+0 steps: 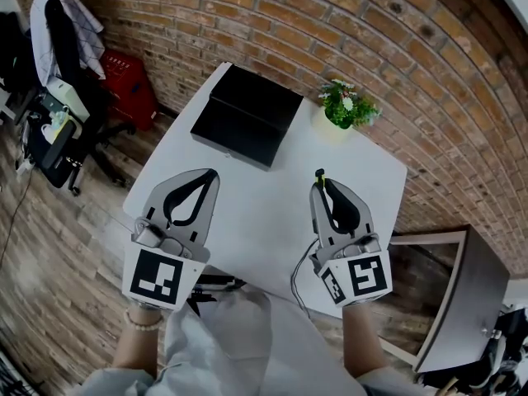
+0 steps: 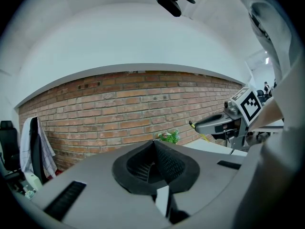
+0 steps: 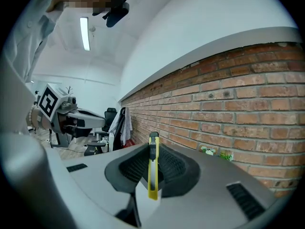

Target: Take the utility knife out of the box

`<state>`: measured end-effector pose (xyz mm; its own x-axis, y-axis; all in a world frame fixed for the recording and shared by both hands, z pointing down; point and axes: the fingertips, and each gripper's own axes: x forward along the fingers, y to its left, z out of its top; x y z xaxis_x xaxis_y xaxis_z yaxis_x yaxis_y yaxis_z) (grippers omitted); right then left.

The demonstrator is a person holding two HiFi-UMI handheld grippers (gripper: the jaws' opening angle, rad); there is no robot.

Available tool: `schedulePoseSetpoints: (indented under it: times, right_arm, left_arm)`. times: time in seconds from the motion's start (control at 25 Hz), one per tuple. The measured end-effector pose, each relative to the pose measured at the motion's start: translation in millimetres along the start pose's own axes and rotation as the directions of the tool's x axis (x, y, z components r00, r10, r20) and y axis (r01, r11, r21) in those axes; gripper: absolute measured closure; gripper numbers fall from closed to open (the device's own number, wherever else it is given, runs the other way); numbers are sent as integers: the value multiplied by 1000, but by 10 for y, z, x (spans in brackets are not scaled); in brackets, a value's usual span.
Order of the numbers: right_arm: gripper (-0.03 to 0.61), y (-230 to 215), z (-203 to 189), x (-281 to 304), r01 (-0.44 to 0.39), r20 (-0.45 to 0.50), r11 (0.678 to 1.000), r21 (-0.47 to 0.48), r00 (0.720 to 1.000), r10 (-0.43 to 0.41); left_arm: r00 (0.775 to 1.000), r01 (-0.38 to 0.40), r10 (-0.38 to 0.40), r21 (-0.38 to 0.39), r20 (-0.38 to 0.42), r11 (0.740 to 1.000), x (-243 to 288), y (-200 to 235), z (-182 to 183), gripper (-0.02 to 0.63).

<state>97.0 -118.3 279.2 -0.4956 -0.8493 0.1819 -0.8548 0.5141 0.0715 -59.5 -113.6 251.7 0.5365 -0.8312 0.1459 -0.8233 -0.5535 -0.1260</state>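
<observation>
the right gripper (image 1: pixel 320 186) had its jaws clamped on the yellow utility knife (image 3: pixel 153 168), out of and well apart from the black box (image 1: pixel 247 114) on the white surface (image 1: pixel 264 213). the left gripper (image 1: pixel 211 174) had its jaws pressed together, holding nothing.

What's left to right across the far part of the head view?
chair → red crate → box → plant
</observation>
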Motion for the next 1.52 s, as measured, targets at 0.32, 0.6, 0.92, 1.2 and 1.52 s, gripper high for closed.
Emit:
schedulePoseSetpoints:
  times: [0.32, 0.6, 0.92, 1.2, 1.52]
  right_arm:
    - [494, 77, 9, -107, 5, 9, 1000, 27, 1000, -5]
    - [494, 51, 7, -143, 13, 16, 999, 33, 1000, -13]
    - [494, 41, 14, -165, 14, 23, 999, 32, 1000, -15]
    - [494, 112, 25, -136, -3, 28, 1000, 25, 1000, 2]
    - [494, 158, 26, -124, -14, 22, 1000, 16, 1000, 13]
  left_arm:
    - [1000, 6, -6, 9, 8, 1000, -40, -66, 47, 595]
    - [1000, 12, -13, 11, 8, 1000, -19, -117, 58, 595]
    - [1000, 7, -7, 10, 0, 1000, -29, -133, 52, 595]
    - [1000, 1, -1, 24, 5, 1000, -66, -102, 73, 595]
    - [1000, -3, 3, 20, -1, 1000, -94, -109, 59, 595]
